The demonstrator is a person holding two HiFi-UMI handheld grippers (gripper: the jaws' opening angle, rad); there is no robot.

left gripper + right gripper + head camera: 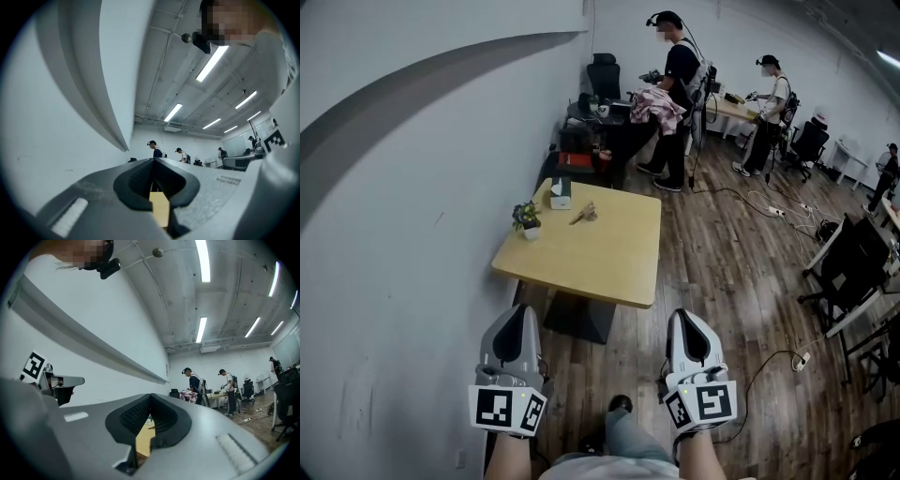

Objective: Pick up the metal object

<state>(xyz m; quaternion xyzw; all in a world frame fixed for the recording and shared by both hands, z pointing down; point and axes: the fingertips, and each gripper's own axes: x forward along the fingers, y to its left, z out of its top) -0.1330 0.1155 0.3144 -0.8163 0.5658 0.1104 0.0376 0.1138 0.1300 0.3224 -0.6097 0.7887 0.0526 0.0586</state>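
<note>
The metal object [585, 215] is a small greyish piece lying on the far part of a square wooden table [600, 258], a good way ahead of me. Both grippers are held low in front of the table's near edge, well short of the object. The left gripper [517, 311] is shut with nothing in it, and its jaws meet at the tip in the left gripper view [153, 160]. My right gripper [686, 315] is also shut and empty [150, 395]. A strip of the table [143, 441] shows between the right jaws.
A small potted plant [527, 219] and a tissue box [561, 193] stand on the table's left side, near the metal object. A white wall [394, 234] runs along the left. Two people [678, 103] [772, 103] stand at desks beyond. Cables [769, 208] and chairs [853, 267] occupy the wooden floor at right.
</note>
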